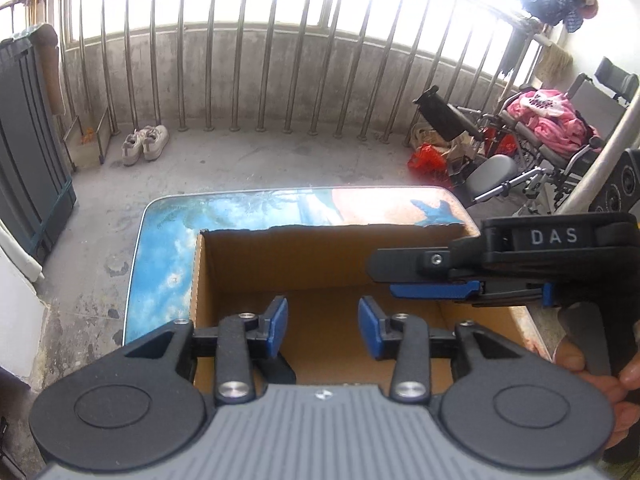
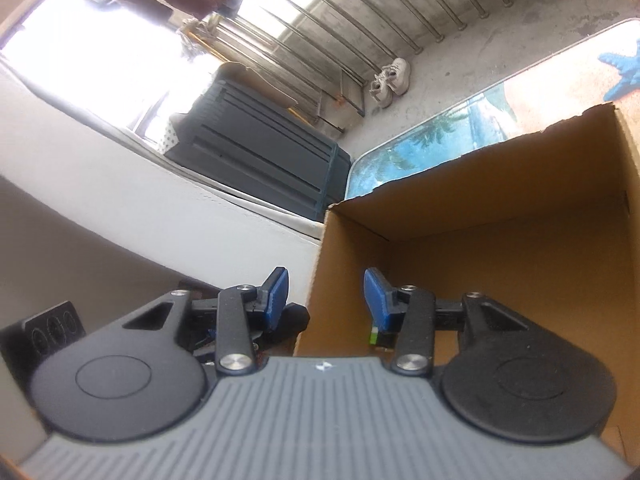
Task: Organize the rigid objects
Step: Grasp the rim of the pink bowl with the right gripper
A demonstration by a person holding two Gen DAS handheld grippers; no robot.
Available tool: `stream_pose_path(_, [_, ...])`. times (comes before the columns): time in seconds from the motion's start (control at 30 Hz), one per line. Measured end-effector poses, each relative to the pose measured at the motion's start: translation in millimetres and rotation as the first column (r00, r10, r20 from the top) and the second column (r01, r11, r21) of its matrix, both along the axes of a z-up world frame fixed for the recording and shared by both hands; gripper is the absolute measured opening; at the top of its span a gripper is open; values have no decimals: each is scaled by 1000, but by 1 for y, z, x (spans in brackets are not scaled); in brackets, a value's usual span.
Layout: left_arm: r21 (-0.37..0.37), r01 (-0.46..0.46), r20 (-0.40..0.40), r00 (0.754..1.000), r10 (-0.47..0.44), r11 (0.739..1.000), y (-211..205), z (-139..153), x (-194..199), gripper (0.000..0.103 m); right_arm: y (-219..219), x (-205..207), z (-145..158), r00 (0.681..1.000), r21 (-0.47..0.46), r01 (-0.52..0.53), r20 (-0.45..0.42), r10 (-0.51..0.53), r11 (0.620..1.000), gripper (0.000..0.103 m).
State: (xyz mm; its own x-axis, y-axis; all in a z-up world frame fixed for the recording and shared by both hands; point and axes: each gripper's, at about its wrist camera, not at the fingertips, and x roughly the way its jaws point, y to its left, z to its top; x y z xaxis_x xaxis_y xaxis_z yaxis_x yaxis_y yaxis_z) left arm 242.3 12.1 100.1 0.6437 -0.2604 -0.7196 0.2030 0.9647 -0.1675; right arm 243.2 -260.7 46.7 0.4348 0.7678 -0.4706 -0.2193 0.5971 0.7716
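Note:
An open cardboard box [image 1: 320, 256] stands on a table [image 1: 168, 248] printed with a beach scene. My left gripper [image 1: 323, 326] hovers over the box's opening, its blue pads apart with nothing between them. My right gripper [image 1: 384, 280] reaches in from the right above the box, held by a hand [image 1: 592, 376]. In the right wrist view the right gripper [image 2: 326, 300] is open over the box's [image 2: 500, 200] near corner, and nothing is held. A small green and white item [image 2: 374, 334] shows in the box under one finger; I cannot tell what it is.
Beyond the table [image 2: 400, 156] a metal railing [image 1: 240, 60] lines the concrete balcony. White shoes [image 1: 144, 144] lie on the floor. A dark cabinet [image 1: 28, 160] stands left. A wheelchair with pink fabric [image 1: 548, 120], a red bag [image 1: 428, 160] and a black speaker [image 1: 620, 184] crowd the right.

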Motion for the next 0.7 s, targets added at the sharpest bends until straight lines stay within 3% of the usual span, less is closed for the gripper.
stream_pose_path(0.17, [-16,38,94,995,-36,999,10,26,-57,61,-37,-73,24,995,65,8,101,-14,998,44])
stream_pose_path(0.3, [-38,73,125,990,-68,997,19,22,-103,83,-64,-131,18,989,84,29,145,-41,996,48])
stream_pose_path(0.4, [-53,120,119,986,-114,991,20,2,-132,90,-76,-170,-7,990,65,51,124,-59,997,51])
stream_pose_path(0.7, [62,188,37,981,-190,980,-12,-91,-177,96,-58,-224,-102,988,-121,154,-9,-157,981,52])
